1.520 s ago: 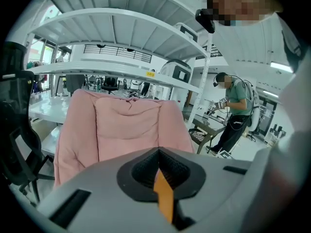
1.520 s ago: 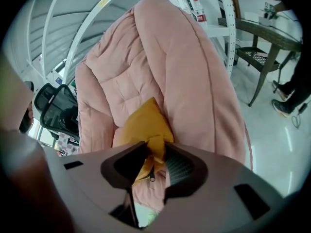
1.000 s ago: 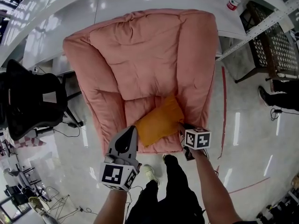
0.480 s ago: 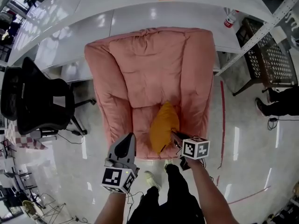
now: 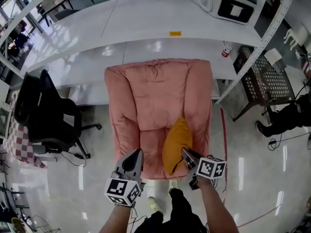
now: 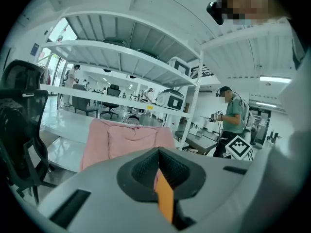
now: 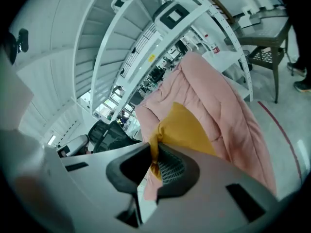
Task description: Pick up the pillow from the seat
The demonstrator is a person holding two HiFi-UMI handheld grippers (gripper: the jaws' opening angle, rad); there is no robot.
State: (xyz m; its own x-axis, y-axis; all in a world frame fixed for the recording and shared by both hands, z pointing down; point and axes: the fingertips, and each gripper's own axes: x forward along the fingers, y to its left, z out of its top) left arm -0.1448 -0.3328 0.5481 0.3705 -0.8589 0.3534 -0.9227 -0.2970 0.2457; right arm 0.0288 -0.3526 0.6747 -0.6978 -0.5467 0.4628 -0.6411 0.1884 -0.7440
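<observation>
Evidently I had the pillow (image 5: 176, 139) by one corner. My right tongs (image 5: 185, 153) were closed down tight on a bunched fold of its cloth, and the right gripper view showed the fabric squeezed between the two ribbed pads (image 7: 170, 168). I judged a corner pinch to be the sensible hold, since the stuffed middle looked far too thick for these narrow jaws.

From that corner the pillow hung slack over the front right part of the pink armchair (image 5: 158, 89). It drooped in front of the seat cushion (image 5: 150, 147), and to my eye it had come free of it, though no view showed the underside clearly.

My left tongs (image 5: 137, 152) were closed to a thin slit and held nothing. They hovered to the left of the pillow, apart from it, and only a sliver of orange showed beyond their tips. I took them to be standing by, as one grip seemed enough for so light a thing.

The pillow itself was a plain mustard orange with no pattern. It looked plump and soft, pulled into a teardrop shape, creased where I held it and rounded below.
</observation>
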